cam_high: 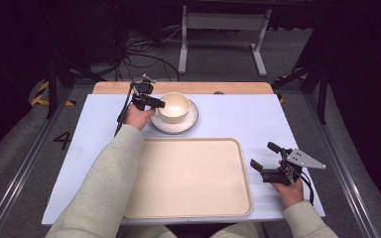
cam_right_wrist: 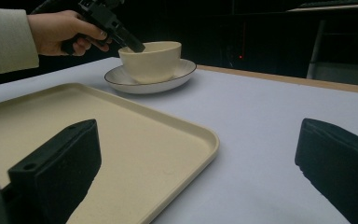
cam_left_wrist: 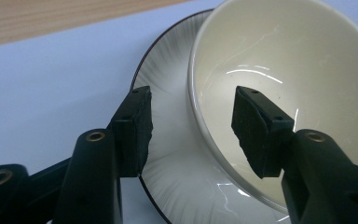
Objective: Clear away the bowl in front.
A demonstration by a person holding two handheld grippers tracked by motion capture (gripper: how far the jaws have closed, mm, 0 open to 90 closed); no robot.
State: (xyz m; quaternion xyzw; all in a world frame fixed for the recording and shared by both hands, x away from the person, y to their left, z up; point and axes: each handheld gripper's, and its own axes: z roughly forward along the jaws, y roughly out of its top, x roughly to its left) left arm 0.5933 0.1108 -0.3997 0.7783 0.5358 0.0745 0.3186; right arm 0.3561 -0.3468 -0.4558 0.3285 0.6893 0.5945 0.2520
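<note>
Grasping step: left gripper (cam_left_wrist: 191,128) straddling the wall of the cream bowl (cam_high: 173,106) on its saucer (cam_high: 191,119) at the table's far side, pads not yet pressing; right gripper (cam_high: 267,159) idle, open; next, pinch and lift cleanly.

You had a glossy, smooth ceramic-looking cream bowl (cam_left_wrist: 284,84) on a glazed white saucer (cam_left_wrist: 168,140) with fine radial ridges. Your tray (cam_high: 188,178) looked like matt beige plastic, faintly grainy. The table edge (cam_high: 183,88) was pale wood; the gripper pads (cam_left_wrist: 137,126) were matt black rubber.
</note>
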